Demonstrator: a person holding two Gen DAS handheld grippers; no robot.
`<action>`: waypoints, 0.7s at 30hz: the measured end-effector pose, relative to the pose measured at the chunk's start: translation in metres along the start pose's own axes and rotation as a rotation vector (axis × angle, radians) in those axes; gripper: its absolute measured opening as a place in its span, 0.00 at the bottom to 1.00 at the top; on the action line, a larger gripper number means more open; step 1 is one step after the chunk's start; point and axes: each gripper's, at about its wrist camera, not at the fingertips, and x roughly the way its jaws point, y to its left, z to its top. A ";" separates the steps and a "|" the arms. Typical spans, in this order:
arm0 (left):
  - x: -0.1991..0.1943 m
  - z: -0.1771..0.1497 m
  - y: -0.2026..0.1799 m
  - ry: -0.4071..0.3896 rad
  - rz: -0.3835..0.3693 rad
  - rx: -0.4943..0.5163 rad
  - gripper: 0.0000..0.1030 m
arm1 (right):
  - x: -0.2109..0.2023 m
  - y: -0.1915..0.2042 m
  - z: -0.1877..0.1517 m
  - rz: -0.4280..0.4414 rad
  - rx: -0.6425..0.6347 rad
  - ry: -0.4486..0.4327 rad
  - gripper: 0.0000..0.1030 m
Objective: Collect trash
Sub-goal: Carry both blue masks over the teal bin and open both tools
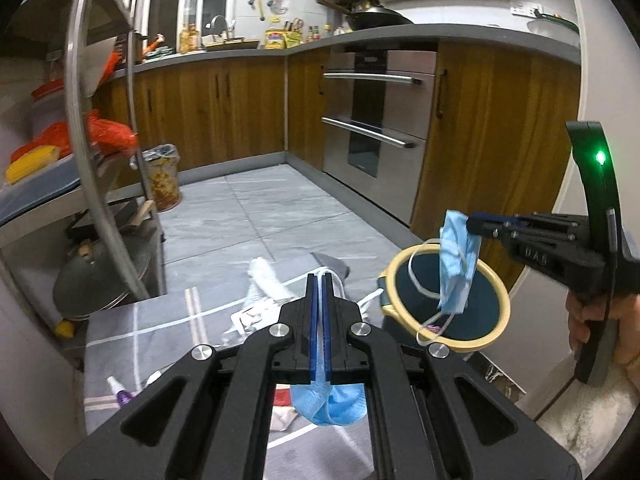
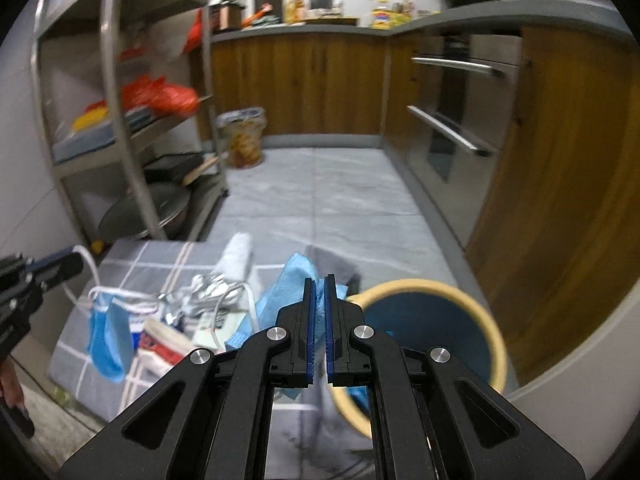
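Note:
My left gripper [image 1: 319,280] is shut on a blue face mask [image 1: 328,404], which hangs below its fingers over the grey checked mat [image 1: 140,328]. From the right, my right gripper [image 1: 468,224] is shut on a second blue mask [image 1: 456,264] that dangles above a round bin [image 1: 486,300] with a cream rim. In the right wrist view the right gripper [image 2: 319,280] pinches that mask [image 2: 288,296] just left of the bin [image 2: 432,332]. The left gripper [image 2: 60,266] shows at the left edge with its mask [image 2: 108,336] hanging by a white ear loop.
On the mat [image 2: 140,264] lie crumpled white wrappers [image 2: 208,292], a red-and-white packet [image 2: 160,340] and a small purple-capped tube [image 1: 120,390]. A metal shelf rack [image 1: 80,120] stands at the left. A lined bin [image 1: 164,176] stands far off. The oven [image 1: 372,112] and wooden cabinets line the right.

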 end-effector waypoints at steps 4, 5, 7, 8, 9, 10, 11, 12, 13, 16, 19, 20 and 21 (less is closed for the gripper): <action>0.011 0.004 -0.015 0.008 -0.029 0.015 0.02 | -0.002 -0.034 0.000 -0.030 0.065 -0.014 0.05; 0.015 0.005 -0.020 0.011 -0.038 0.019 0.02 | -0.003 -0.044 0.000 -0.039 0.084 -0.018 0.05; 0.023 0.008 -0.030 0.014 -0.056 0.026 0.02 | -0.002 -0.059 -0.002 -0.058 0.111 -0.022 0.05; 0.027 0.009 -0.034 0.014 -0.063 0.030 0.02 | -0.001 -0.065 -0.002 -0.067 0.119 -0.022 0.05; 0.030 0.010 -0.038 0.015 -0.071 0.033 0.02 | 0.000 -0.072 -0.003 -0.077 0.128 -0.023 0.05; 0.034 0.011 -0.044 0.016 -0.080 0.036 0.02 | 0.000 -0.078 -0.004 -0.085 0.138 -0.023 0.05; 0.038 0.012 -0.049 0.018 -0.092 0.038 0.02 | 0.001 -0.084 -0.005 -0.091 0.149 -0.022 0.05; 0.042 0.013 -0.052 0.019 -0.100 0.039 0.02 | 0.002 -0.088 -0.007 -0.095 0.157 -0.020 0.05; 0.047 0.014 -0.058 0.021 -0.114 0.042 0.02 | 0.004 -0.095 -0.009 -0.099 0.169 -0.016 0.05; 0.063 0.016 -0.075 0.033 -0.139 0.061 0.02 | 0.010 -0.109 -0.011 -0.114 0.181 -0.002 0.05; 0.077 0.017 -0.089 0.045 -0.159 0.082 0.02 | 0.017 -0.121 -0.015 -0.137 0.180 0.019 0.05; 0.082 0.017 -0.093 0.049 -0.166 0.090 0.02 | 0.020 -0.124 -0.017 -0.141 0.182 0.028 0.05; 0.088 0.017 -0.099 0.055 -0.173 0.099 0.02 | 0.022 -0.129 -0.018 -0.143 0.184 0.036 0.05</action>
